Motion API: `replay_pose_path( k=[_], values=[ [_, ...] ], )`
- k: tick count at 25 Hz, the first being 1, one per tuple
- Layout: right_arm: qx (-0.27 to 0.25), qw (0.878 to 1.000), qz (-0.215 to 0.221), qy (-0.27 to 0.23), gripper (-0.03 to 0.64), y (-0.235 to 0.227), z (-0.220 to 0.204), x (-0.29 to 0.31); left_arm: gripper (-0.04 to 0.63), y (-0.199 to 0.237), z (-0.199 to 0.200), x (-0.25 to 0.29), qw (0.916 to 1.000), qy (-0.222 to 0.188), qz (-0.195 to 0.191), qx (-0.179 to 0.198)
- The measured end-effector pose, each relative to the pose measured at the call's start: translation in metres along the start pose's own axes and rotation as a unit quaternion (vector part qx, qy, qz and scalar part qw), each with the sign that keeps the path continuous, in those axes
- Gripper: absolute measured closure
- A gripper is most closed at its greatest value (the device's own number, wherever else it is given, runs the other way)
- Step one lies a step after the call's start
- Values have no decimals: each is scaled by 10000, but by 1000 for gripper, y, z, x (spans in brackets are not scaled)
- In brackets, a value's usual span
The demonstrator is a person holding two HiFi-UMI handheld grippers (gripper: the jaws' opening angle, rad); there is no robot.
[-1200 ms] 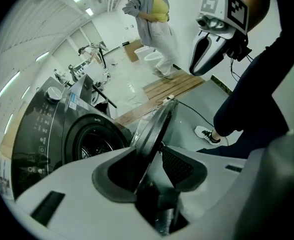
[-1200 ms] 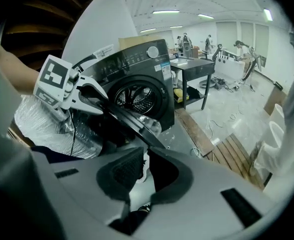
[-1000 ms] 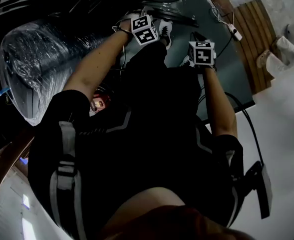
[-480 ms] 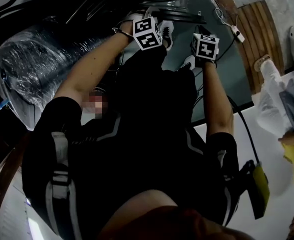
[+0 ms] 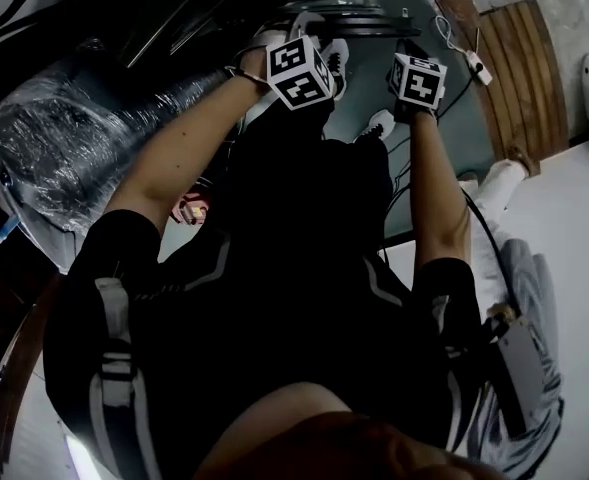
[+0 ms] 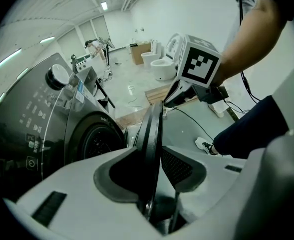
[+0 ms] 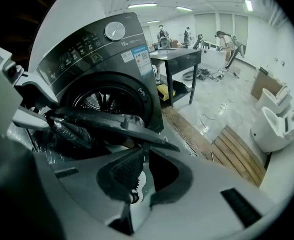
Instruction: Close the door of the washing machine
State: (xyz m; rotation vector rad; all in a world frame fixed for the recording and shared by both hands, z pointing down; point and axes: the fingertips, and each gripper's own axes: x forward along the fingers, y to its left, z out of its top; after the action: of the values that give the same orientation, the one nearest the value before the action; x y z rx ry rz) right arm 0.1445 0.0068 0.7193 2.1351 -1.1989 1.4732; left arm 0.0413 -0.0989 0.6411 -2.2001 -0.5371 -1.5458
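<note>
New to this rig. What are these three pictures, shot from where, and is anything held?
No robot: a person in black holds a two-jaw claw in each hand, left claw and right claw; each one's marker cube is part of it. The head view looks steeply down from the person's head over both arms. The other two views come from a camera on each claw, looking along its jaws. Both show a dark grey front-loading washing machine with its round dark door open. The left claw's jaws have just been closing and grip the door's rim. The right claw is open, empty, near the door's edge. Below is grey-green floor.
</note>
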Motion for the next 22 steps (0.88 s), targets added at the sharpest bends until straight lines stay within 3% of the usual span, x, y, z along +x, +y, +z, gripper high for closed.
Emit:
replay_pose_path(
  k=[7, 16, 22],
  values=[
    [-139, 9998, -102, -36, 580, 5, 35, 13, 451, 22, 2, 1, 9993, -144, -44, -332],
    [-188, 9997, 144, 27, 586, 16, 72, 47, 468, 51, 0, 5, 9969, -4, 103, -777],
    [-366, 9987, 366, -18, 586, 17, 94, 57, 469, 68, 6, -3, 9923, 24, 585, -1089]
  ],
)
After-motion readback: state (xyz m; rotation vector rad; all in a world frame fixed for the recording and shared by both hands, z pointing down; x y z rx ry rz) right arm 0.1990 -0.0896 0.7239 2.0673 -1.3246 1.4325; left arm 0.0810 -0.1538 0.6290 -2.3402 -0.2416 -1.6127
